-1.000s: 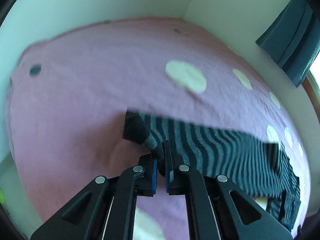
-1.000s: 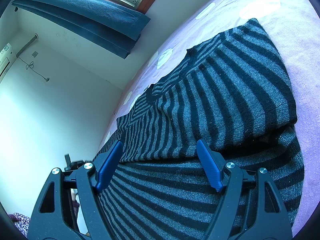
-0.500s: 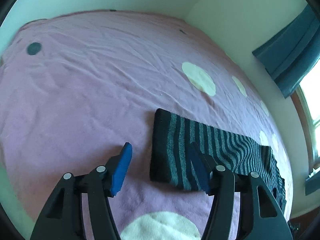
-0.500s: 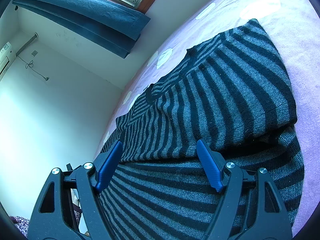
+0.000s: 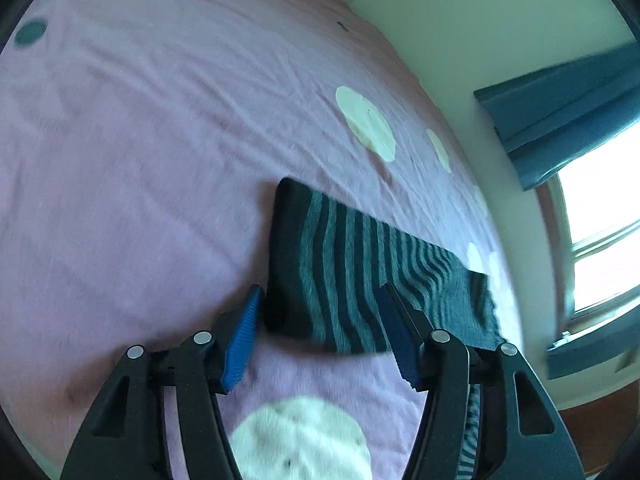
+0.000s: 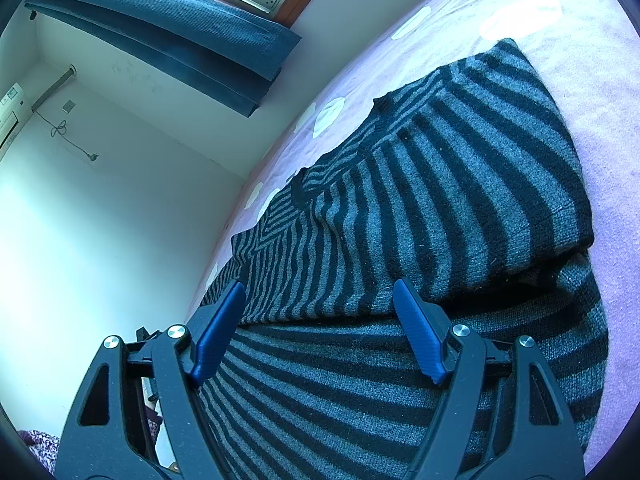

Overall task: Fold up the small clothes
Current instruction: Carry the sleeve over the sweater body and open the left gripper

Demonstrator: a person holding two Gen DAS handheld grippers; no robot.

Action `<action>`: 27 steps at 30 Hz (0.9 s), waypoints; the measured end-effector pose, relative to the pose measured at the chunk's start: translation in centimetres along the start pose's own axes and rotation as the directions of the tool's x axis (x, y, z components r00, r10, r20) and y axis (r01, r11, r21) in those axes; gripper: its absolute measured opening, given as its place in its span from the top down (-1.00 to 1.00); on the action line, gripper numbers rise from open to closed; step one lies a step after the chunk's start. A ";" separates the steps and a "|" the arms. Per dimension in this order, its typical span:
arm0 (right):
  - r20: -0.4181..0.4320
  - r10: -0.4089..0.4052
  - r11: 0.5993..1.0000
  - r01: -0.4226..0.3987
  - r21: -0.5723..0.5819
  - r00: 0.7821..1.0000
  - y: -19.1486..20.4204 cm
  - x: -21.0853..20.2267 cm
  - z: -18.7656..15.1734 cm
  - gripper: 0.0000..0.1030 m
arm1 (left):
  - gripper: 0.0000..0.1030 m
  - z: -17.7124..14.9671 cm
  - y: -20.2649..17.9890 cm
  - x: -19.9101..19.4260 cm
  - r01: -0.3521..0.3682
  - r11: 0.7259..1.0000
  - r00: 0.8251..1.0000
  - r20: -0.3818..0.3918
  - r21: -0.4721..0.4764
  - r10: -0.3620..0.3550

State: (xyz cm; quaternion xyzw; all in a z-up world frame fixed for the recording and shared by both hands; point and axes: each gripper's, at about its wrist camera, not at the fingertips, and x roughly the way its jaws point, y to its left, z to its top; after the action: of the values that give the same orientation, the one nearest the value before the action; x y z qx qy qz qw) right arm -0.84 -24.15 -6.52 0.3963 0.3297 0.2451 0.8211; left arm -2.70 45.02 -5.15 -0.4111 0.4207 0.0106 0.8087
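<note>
I've let go of the sleeve (image 5: pixel 320 276): it lies flat on the bed (image 5: pixel 140 160) between my left gripper (image 5: pixel 320 332) jaws, which have just opened. The right gripper (image 6: pixel 320 316) stands wide over the striped sweater (image 6: pixel 440 184). Next I'd judge a fold across the body.

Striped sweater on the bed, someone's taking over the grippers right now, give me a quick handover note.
Left gripper: open, jaws just opened, holding nothing; the sleeve cuff lies flat on the pink bedspread between its fingers.
Right gripper: open, empty, over the striped sweater.
Done: one part of the sweater is folded over the body, seen in the right wrist view.
Left: the sleeve stretches out sideways, not yet folded in; then the final folds, probably.
</note>
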 end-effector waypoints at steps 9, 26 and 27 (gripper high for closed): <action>-0.001 -0.005 1.000 0.005 -0.004 1.000 0.1 0.0 -0.1 -0.48 | -0.14 0.3 -0.9 1.3 0.025 0.997 0.999 0.036 -0.072 -0.023; -0.002 -0.005 1.000 0.005 -0.005 1.000 0.1 0.0 -0.1 -0.48 | 0.86 2.9 -5.1 1.0 -0.268 0.963 0.945 0.186 -0.032 0.270; -0.002 -0.005 1.000 0.005 -0.005 1.000 0.1 0.0 0.0 -0.48 | 0.86 2.8 -5.3 0.8 -0.269 0.962 0.943 0.191 -0.035 0.271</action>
State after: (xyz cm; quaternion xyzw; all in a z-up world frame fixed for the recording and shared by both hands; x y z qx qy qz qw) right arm -0.88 -24.06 -6.45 0.3932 0.3307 0.2443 0.8224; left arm 1.63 43.15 -1.36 -0.3501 0.3923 0.1632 0.8348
